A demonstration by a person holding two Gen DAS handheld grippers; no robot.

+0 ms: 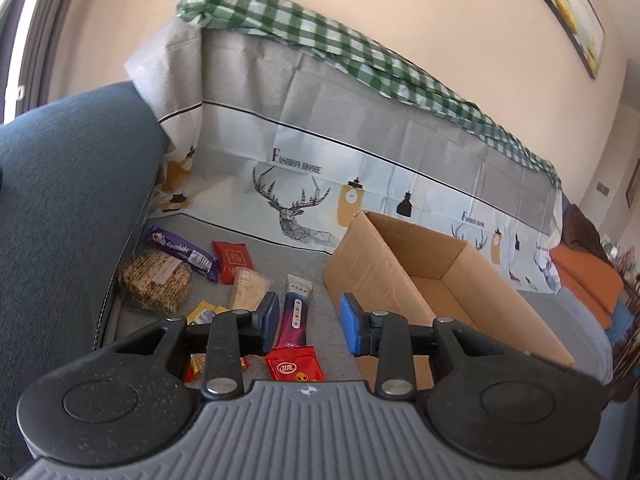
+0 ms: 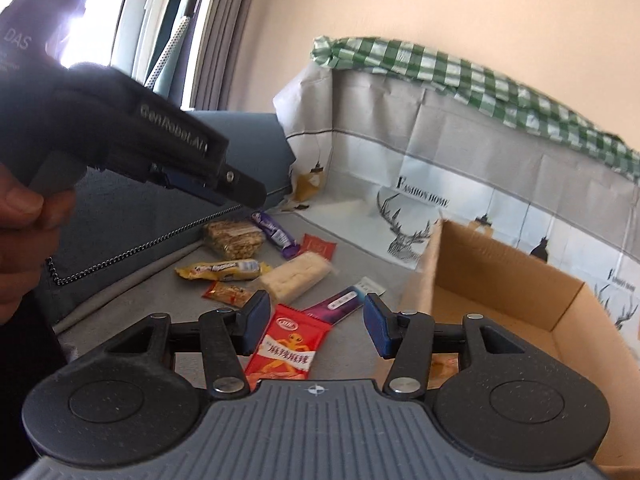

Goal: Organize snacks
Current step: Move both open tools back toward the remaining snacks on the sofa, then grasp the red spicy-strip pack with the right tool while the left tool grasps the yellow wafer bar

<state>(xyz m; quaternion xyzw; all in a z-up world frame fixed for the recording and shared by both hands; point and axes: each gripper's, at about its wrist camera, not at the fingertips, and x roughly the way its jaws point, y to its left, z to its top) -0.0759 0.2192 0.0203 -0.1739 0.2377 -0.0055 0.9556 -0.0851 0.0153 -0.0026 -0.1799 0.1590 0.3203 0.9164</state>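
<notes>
Snacks [image 2: 280,344] lie beside a cardboard box [image 2: 500,280] (backdrop reads "Fashion Home"); both grippers' fingers [image 1: 268,316] spread, pinching nothing.

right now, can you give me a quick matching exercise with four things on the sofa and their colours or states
Things:
1. cardboard box
2. chocolate bar
3. alien snack pack
4. cloth on the backrest

Descriptions:
a. green and white check
b. open, nothing visible inside
c. red
d. purple wrapper

Pairs: 1-b, 2-d, 3-c, 4-a
</notes>
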